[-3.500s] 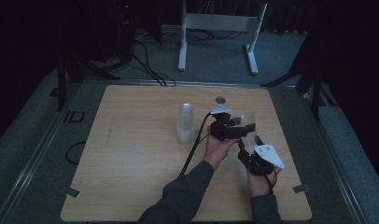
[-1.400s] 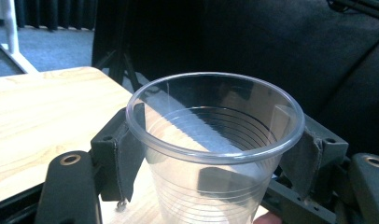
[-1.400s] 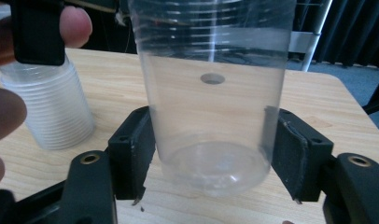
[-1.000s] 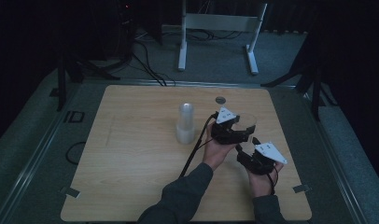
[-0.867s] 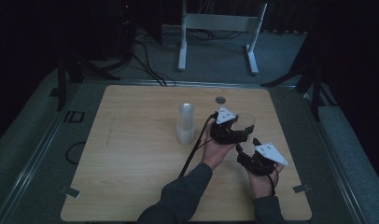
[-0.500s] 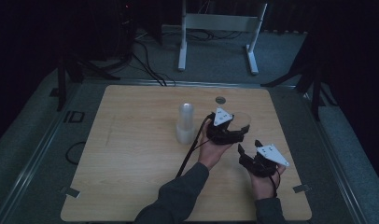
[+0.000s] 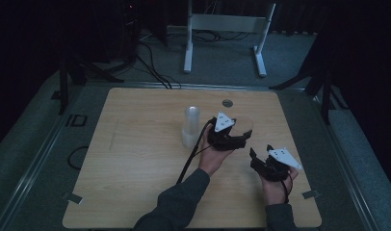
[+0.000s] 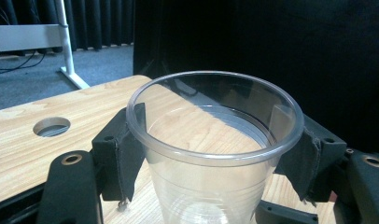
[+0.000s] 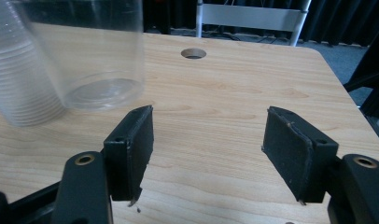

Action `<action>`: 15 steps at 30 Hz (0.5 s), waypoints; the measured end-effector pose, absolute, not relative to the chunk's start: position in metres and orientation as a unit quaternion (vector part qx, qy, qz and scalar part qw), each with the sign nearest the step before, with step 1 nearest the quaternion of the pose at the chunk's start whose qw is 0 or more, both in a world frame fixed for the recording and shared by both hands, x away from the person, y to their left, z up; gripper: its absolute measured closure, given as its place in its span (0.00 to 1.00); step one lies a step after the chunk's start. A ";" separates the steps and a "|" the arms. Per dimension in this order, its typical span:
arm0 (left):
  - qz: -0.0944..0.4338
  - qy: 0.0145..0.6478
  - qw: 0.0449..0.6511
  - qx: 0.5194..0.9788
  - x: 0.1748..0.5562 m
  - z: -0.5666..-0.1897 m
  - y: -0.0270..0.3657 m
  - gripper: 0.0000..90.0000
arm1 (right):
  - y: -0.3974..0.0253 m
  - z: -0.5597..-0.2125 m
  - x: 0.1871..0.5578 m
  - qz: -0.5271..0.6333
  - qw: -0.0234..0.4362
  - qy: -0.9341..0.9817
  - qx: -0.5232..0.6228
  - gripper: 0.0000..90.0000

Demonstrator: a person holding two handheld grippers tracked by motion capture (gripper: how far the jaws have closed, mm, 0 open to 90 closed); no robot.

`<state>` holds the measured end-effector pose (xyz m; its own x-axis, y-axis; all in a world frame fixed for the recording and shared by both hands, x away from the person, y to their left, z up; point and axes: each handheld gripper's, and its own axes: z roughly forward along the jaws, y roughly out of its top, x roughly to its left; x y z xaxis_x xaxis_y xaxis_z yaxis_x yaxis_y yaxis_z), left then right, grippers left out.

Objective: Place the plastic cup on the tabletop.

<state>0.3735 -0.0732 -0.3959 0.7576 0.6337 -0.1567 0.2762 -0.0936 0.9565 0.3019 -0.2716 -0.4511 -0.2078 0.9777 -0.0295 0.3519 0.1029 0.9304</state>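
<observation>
A clear plastic cup (image 8: pixel 211 140) stands upright between my left gripper's (image 8: pixel 215 144) two black pads, which press on its sides just under the rim. In the high view the left gripper (image 7: pixel 236 136) holds this cup (image 7: pixel 245 125) right of the table's middle, close to a stack of clear cups (image 7: pixel 191 126). I cannot tell whether the held cup touches the table. My right gripper (image 7: pixel 261 153) is nearer the front right, open and empty. The right gripper view has the open gripper (image 9: pixel 208 140) over bare wood, with the held cup (image 9: pixel 103 51) and the stack (image 9: pixel 19 74) beyond it.
A round hole (image 7: pixel 227 103) sits in the wooden table (image 7: pixel 136 168) near its far edge, also in the left gripper view (image 8: pixel 51 126). A white metal frame (image 7: pixel 227 24) stands on the floor behind. The table's right edge is close to the right gripper.
The left gripper with the cup has shifted a little left, toward the stack. The right gripper has barely moved.
</observation>
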 end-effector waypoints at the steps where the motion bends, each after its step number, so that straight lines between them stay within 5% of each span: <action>1: 0.149 0.315 0.597 0.723 0.373 -0.396 -0.073 0.32 | -0.272 -0.451 0.302 0.429 0.363 0.647 0.514 0.37; 15: 0.152 0.315 0.597 0.722 0.369 -0.399 -0.063 0.32 | -0.273 -0.452 0.304 0.427 0.365 0.644 0.519 0.37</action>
